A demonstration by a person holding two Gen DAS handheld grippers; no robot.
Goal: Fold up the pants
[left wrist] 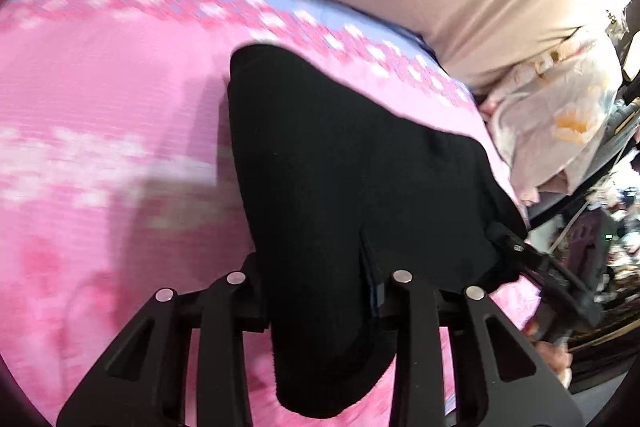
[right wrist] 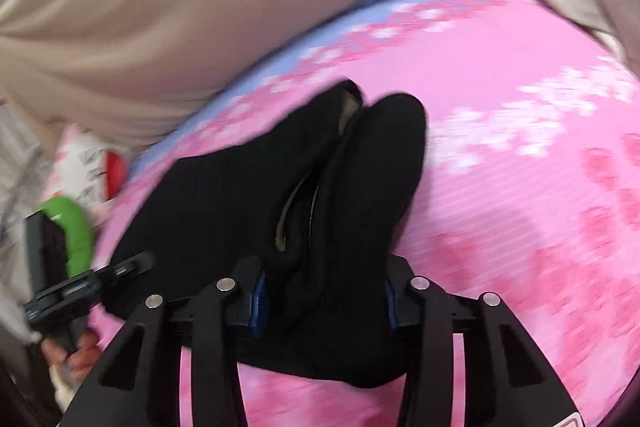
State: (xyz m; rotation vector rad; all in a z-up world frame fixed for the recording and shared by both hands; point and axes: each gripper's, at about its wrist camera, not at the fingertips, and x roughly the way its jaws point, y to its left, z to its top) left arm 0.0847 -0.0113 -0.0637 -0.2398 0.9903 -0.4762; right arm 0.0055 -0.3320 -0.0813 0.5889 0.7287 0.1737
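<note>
A: Where are the pants?

B: Black pants [left wrist: 340,187] lie bunched on the pink floral bedspread [left wrist: 100,107], stretched between my two claws. Left gripper [left wrist: 320,291] — jaws narrow, clamped on the cloth. Right gripper [right wrist: 324,299] likewise pinches a thick fold between its blue pads [right wrist: 258,301].

A: Room to move?

B: Open spread on the outer side of each claw; the beige padded edge [right wrist: 160,7] bounds the far side.

A: Anything unclear?

B: Both views smear. Cloth hides the fingertips, and the pants' lower hem drops behind the gripper frames.
</note>
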